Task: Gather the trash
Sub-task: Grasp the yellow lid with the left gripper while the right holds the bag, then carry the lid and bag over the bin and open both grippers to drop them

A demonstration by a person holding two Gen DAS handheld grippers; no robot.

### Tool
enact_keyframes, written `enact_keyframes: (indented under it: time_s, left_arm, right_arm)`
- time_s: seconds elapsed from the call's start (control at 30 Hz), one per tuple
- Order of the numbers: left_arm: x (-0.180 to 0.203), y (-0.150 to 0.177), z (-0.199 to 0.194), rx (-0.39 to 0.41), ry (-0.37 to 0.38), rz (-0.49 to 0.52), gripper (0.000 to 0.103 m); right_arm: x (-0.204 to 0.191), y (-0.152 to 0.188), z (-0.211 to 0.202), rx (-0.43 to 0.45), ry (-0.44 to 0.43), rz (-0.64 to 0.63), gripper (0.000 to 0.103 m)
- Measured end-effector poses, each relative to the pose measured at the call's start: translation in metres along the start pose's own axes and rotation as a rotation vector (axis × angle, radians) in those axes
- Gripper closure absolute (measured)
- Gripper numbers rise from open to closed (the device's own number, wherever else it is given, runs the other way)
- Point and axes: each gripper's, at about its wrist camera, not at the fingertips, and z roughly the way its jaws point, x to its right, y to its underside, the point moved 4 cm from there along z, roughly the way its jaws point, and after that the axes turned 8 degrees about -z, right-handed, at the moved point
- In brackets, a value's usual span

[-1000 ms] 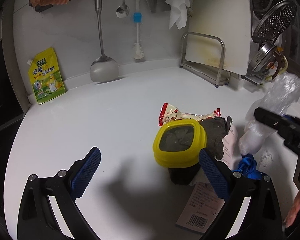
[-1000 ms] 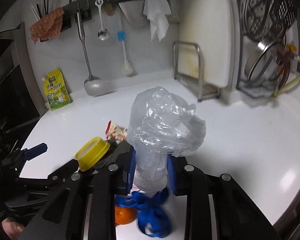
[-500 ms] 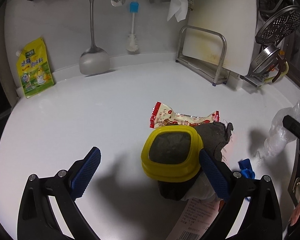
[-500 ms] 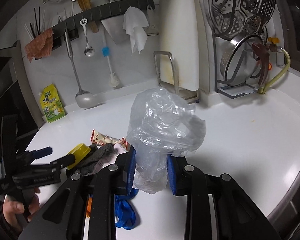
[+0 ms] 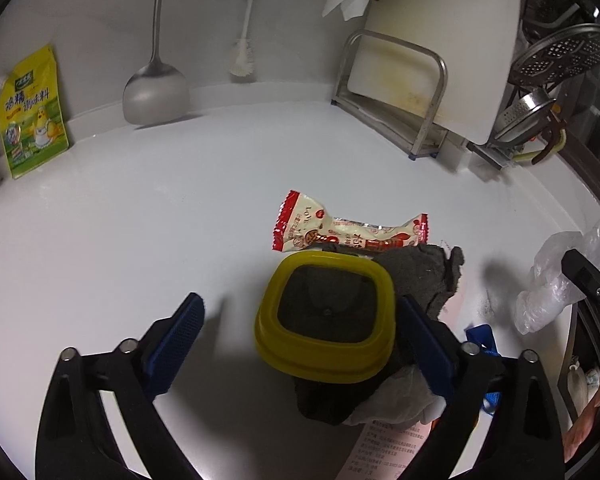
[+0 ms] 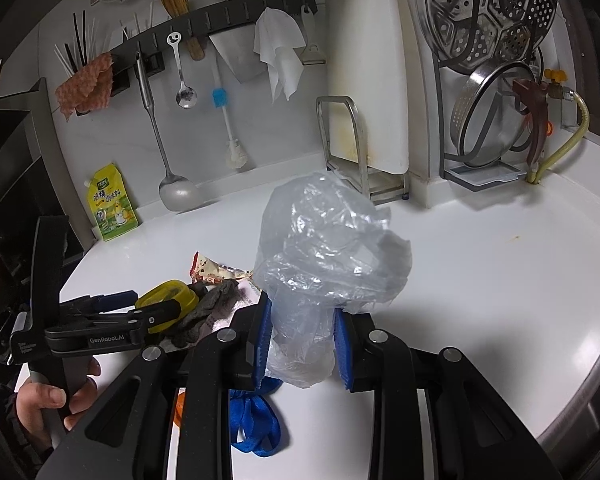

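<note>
Left wrist view: left gripper (image 5: 300,328), jaws spread wide, blue pads at 7 and 4 o'clock of the frame; between them, toward the right pad, a yellow lid (image 5: 326,316) with a dark centre, sitting atop a dark grey rag (image 5: 420,276) that spreads out toward 2 o'clock of the lid. Whether the right pad touches the lid cannot be told. Snack wrapper (image 5: 350,232), red and white, lying flat on the white surface (image 5: 140,240) just past the lid at 12 o'clock. Printed paper label (image 5: 384,448) partly under the rag at 5 o'clock. Blue strap (image 5: 482,334) near the right pad. Clear plastic bag (image 5: 552,280) at the 3 o'clock edge, held by the other tool. Yellow seasoning pouch (image 5: 32,112) standing against the wall at 10 o'clock; steel spatula (image 5: 156,88) and brush (image 5: 244,52) hanging at 12 o'clock; cutting board (image 5: 440,40) in a metal rack at 1 o'clock. Right wrist view: right gripper (image 6: 302,344), jaws narrow and clamped on the lower neck of the clear plastic bag (image 6: 328,256), which balloons upward above the pads at frame centre. Blue strap (image 6: 256,424) lies on the surface (image 6: 480,280) below the jaws at 6 o'clock. Left gripper (image 6: 132,312) enters at 9 o'clock, beside the yellow lid (image 6: 166,294), rag (image 6: 208,308) and snack wrapper (image 6: 216,272). Steamer trays (image 6: 488,12) on the rack at 1 o'clock.
</note>
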Motion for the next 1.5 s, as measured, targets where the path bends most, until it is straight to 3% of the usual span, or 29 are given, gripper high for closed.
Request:
enact_keyframes:
  time_s: [0.07,0.1,0.43,0.67,0.83,1.2,1.5]
  left_arm:
    - [0.005,0.002,-0.001,-0.003,0.016,0.023,0.033]
    - [0.008,0.003,-0.002,-0.001,0.021,0.036,0.036]
    - [0.003,-0.003,-0.028,0.098,-0.018,0.043,0.036]
    - [-0.001,0.002,-0.085,0.213,-0.085,0.083,0.036]
    - [0.001,0.029,-0.124,0.231,-0.084,0.093,0.036]
    - [0.03,0.117,-0.183,0.24,-0.035,0.159,0.036]
    - [0.038,0.18,-0.216,0.251,-0.057,0.208,0.036]
  right_arm:
    - [0.0,0.0,-0.001,0.001,0.001,-0.001,0.076]
    - [-0.001,0.0,-0.001,0.002,0.0,-0.002,0.076]
    - [0.0,-0.001,-0.003,0.01,0.005,-0.004,0.076]
    - [-0.002,-0.001,-0.014,0.032,0.027,-0.013,0.076]
    - [-0.008,0.009,-0.039,0.054,0.047,-0.014,0.076]
    - [-0.049,0.086,-0.142,0.067,0.12,0.013,0.076]
    - [-0.075,0.178,-0.187,-0.033,0.139,0.13,0.076]
